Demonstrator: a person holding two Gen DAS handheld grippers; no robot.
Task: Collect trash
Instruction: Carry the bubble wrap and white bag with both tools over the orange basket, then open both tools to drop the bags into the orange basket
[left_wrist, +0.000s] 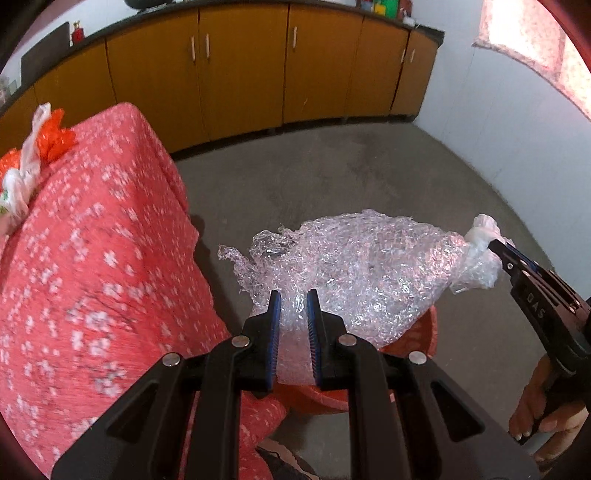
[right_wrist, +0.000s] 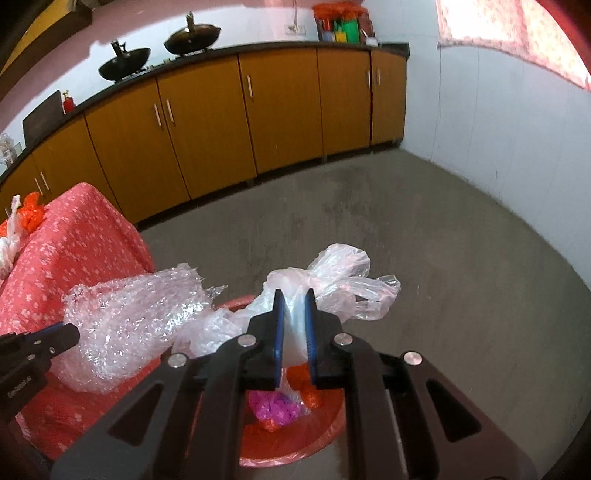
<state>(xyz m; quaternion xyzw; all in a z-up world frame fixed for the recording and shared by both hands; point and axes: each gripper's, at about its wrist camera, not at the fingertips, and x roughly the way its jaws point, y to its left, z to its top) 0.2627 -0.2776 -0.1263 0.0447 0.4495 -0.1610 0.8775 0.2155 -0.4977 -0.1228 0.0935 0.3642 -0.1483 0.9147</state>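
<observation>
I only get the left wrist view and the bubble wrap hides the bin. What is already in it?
Observer: In the red bin, pink and orange scraps.
Operator: What does the right gripper hold?
Observer: The right gripper is shut on a clear plastic bag, hanging over the bin.
Operator: Anything on the counter above the cabinets?
Observer: Two dark woks stand on it.

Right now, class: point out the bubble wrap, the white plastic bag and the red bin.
bubble wrap (left_wrist: 362, 266), left wrist view, crumpled middle.
white plastic bag (right_wrist: 340, 269), right wrist view, bunched top.
red bin (right_wrist: 325, 435), right wrist view, near rim.
</observation>
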